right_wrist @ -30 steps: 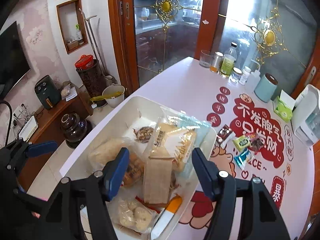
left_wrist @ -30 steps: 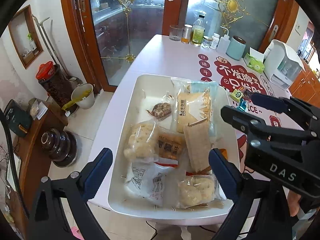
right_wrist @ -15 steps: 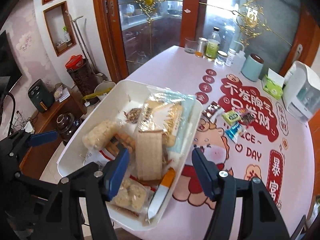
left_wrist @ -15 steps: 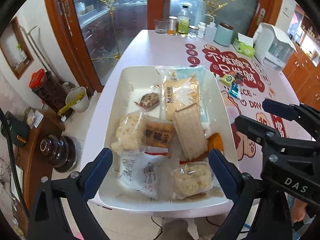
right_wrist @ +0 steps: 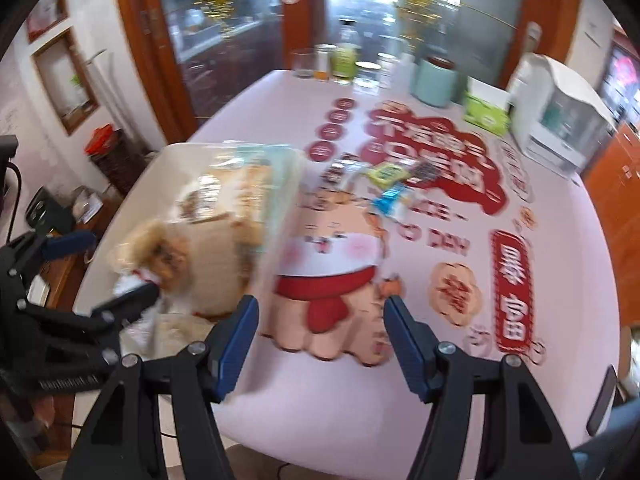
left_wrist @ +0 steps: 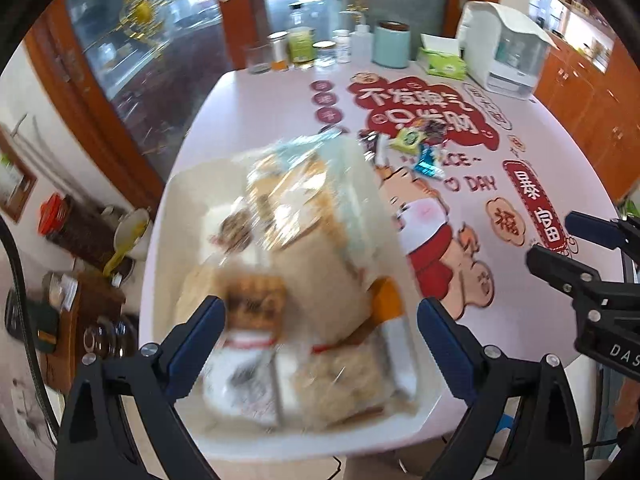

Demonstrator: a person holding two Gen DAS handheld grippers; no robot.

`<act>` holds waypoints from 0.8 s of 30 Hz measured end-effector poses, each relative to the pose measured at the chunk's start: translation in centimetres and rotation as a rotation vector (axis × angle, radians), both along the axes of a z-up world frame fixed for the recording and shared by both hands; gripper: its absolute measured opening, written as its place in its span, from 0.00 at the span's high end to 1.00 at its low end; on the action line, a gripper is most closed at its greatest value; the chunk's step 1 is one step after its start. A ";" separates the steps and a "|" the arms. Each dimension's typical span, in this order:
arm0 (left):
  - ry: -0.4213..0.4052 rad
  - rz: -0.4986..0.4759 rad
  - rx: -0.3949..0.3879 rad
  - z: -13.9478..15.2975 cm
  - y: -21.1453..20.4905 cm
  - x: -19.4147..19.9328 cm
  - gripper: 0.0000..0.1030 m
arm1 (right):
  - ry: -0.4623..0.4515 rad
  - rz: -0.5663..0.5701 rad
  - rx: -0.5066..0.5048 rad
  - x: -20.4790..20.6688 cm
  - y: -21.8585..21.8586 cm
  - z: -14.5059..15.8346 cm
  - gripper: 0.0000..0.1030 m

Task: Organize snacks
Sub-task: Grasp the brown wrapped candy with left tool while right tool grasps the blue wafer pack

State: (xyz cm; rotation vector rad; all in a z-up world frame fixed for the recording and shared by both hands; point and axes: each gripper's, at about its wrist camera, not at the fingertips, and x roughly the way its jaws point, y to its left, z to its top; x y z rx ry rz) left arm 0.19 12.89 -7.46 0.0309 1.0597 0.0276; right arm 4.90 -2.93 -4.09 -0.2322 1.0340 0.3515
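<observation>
A white tray (left_wrist: 176,208) full of packaged snacks sits at the table's left front; it is blurred in both views and also shows in the right wrist view (right_wrist: 176,152). Several small loose snack packets (left_wrist: 416,148) lie on the tablecloth beyond the tray, also in the right wrist view (right_wrist: 384,184). My left gripper (left_wrist: 320,332) is open and empty above the tray's near end. My right gripper (right_wrist: 320,332) is open and empty over the printed tablecloth, right of the tray; it also shows in the left wrist view (left_wrist: 568,244).
At the table's far end stand a glass (left_wrist: 256,58), bottles and jars (left_wrist: 300,46), a teal canister (left_wrist: 392,44), a green tissue box (left_wrist: 442,62) and a white appliance (left_wrist: 504,52). Left of the table are a low wooden shelf (left_wrist: 92,312) and floor items.
Both grippers have swung to the right, so the tray has shifted left in both views. The right gripper now hangs over the tablecloth instead of the tray. Both stay open.
</observation>
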 end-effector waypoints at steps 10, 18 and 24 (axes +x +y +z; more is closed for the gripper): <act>0.007 -0.206 0.151 1.8 -6.6 12.5 0.06 | -0.021 -0.130 -0.009 8.5 -7.2 -0.1 0.37; 0.172 -0.287 0.223 -2.4 -8.1 25.3 0.10 | 0.066 -0.166 0.039 19.2 -6.8 -5.3 0.37; 0.333 -0.227 0.180 -8.0 -6.5 30.5 0.21 | 0.188 -0.209 0.034 24.0 -5.2 -12.2 0.37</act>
